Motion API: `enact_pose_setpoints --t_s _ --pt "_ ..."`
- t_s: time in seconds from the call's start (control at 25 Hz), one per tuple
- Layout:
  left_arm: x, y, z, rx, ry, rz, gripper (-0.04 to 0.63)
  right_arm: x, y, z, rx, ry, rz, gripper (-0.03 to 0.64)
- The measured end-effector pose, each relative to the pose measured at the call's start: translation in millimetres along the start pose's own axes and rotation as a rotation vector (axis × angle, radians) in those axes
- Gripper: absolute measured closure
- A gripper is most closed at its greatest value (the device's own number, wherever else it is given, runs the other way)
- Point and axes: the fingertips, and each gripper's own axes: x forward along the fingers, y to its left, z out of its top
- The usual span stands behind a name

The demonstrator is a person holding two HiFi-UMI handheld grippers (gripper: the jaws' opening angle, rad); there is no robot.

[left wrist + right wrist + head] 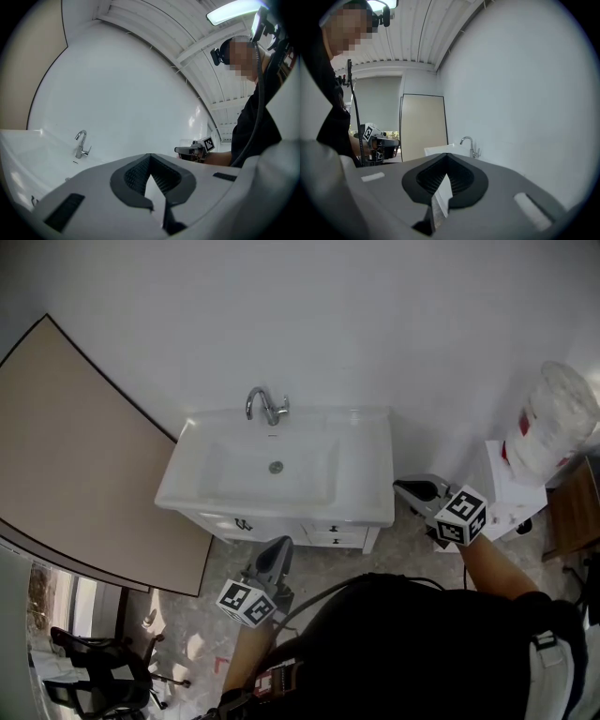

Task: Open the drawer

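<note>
The white washbasin cabinet (pixel 367 474) stands against the wall, ahead of both grippers. Its drawer (pixel 334 534) is shut. It lies just ahead and to the right of the left gripper (pixel 279 547), and left of the right gripper (pixel 405 487), touching neither. Both grippers' jaws are pressed together on nothing. The faucet (pixel 267 407) rises beyond them at the basin's far edge.
</note>
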Motion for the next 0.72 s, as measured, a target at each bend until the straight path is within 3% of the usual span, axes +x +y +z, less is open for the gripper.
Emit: enact_pose_setpoints --t_s 0.36,0.72 --pt "11.7 14.2 -5.6 0.006 -0.003 0.062 0.604 30.1 -12.2 -2.9 -0.005 0.009 0.084 0.618" --pt "59.9 -23.6 -29.5 0.019 -0.066 0.283 0.604 18.5 -77.9 -7.8 -0.059 -0.01 0.311 0.618"
